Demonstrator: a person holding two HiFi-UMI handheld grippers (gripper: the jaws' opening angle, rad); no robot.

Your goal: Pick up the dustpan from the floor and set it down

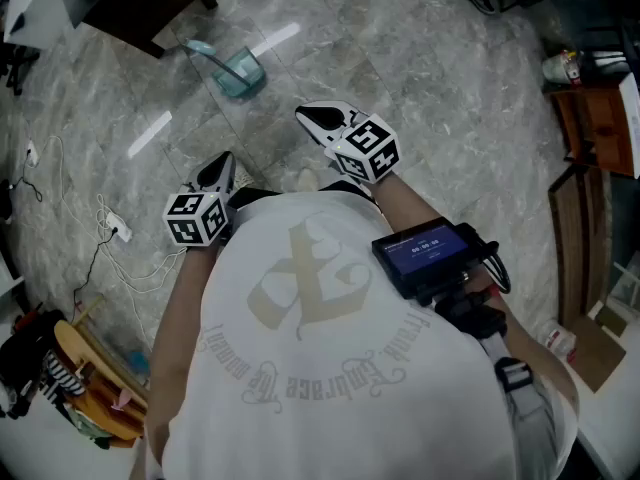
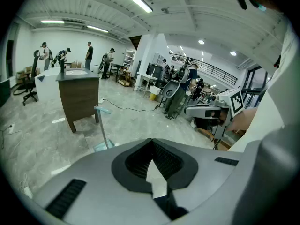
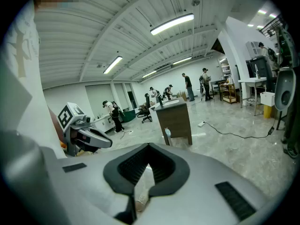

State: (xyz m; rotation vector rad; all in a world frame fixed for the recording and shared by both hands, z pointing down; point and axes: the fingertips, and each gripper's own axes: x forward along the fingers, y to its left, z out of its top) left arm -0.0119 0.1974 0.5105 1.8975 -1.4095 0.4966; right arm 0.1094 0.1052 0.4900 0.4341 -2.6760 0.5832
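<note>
Grey marbled floor (image 1: 430, 88) spreads out below us in the head view. At nine o'clock a white cable with a power strip (image 1: 118, 230) lies on it. Our left gripper (image 1: 220, 168) sits just ahead of our white shirt (image 1: 330, 348), its jaws pressed together with nothing between them. At twelve o'clock from it, and well apart, the teal dustpan (image 1: 238, 70) stands on the floor. Its handle leans toward eleven o'clock, near a dark wooden desk (image 1: 150, 8). In the left gripper view the dustpan (image 2: 101, 125) shows at eleven o'clock above the jaws, in front of the desk (image 2: 78, 97). Our right gripper (image 1: 320, 118) reaches further forward, at five o'clock from the dustpan, jaws likewise together and empty. In the right gripper view a small pale upright shape beside the desk (image 3: 174, 118) may be the dustpan's handle. A blue-screened device (image 1: 430, 251) is strapped to our right forearm.
</note>
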